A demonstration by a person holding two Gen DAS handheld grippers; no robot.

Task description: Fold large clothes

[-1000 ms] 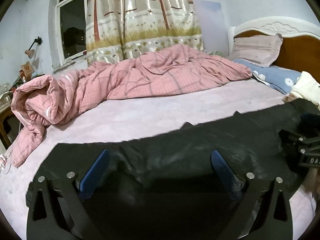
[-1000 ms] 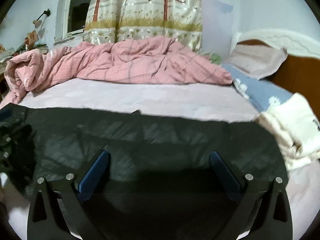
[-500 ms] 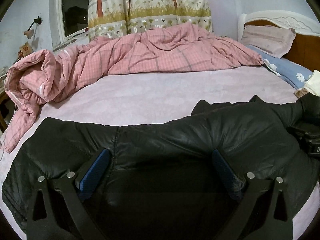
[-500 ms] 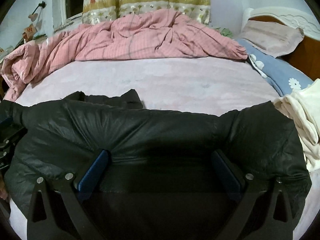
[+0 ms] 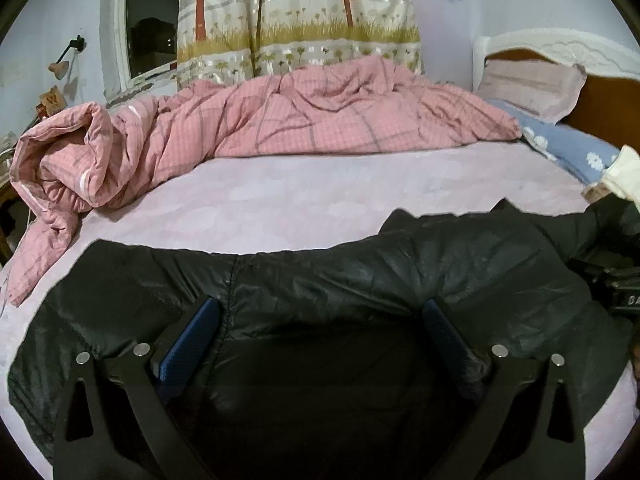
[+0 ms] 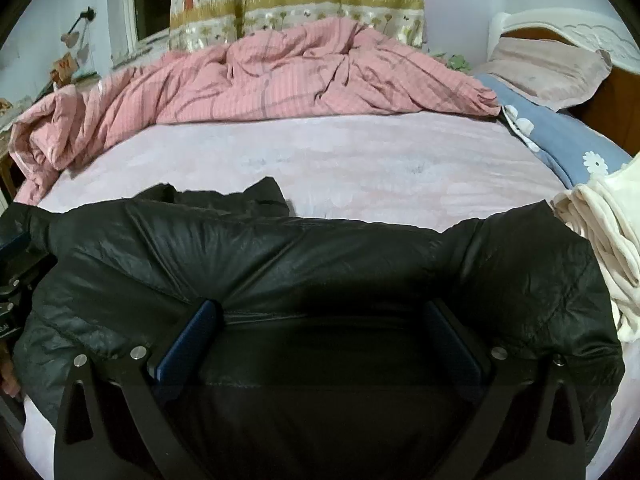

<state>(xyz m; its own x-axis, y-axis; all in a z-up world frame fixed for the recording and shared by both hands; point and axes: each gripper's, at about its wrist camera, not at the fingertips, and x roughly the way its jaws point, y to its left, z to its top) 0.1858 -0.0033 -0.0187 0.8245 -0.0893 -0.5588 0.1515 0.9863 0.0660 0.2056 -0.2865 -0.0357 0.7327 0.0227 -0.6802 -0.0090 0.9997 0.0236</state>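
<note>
Black jacket (image 5: 360, 276) spread along bed (image 5: 320, 200) near edge; left tongs (image 5: 316, 320) and right tongs (image 6: 316, 320) spread apart above it; grip matching hem corners before folding

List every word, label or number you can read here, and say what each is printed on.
"DA": white letters, cut off by the frame edge, on the right gripper seen from the left wrist.
Mark on the small card by the wall: too blurred to read.
Black jacket: no readable text.
</note>
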